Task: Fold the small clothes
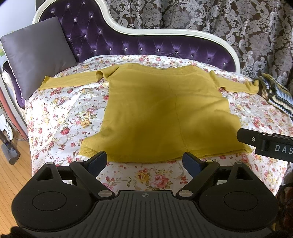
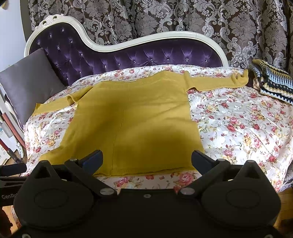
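Left claw (image 1: 144,161): jaws wide apart, empty, hovering just above the near hem. Right claw (image 2: 146,160): same, jaws spread, nothing between them, also over the hem, toward the garment's right half. In the left wrist view the right claw's body pokes in from the right edge, so the two units sit close side by side.

Step, as I read it: pre-fold. Nothing folded yet, both claws staged at the hem. The next move probably calls for a sleeve fold-in or a pinch on the two hem corners. Either way, each claw has to drop to the fabric and close on one edge only, without catching the cover underneath.

Mustard-yellow long-sleeved knit sweater (image 1: 161,111) lies flat on the floral quilted cover (image 1: 60,126) of the chaise, hem toward the cameras, neckline away. Body is smooth, with a faint vertical crease line down the middle. Near-left hem corner flares out a bit. Both sleeves are stretched sideways: the left one has a small bunch at the shoulder, the right one ends crumpled at the cuff, just beside a striped crocheted blanket (image 2: 271,80).

Farther back: grey satin cushion (image 1: 34,55) at the left end, purple tufted backrest with white frame (image 1: 128,42), damask curtain (image 2: 164,16) behind.
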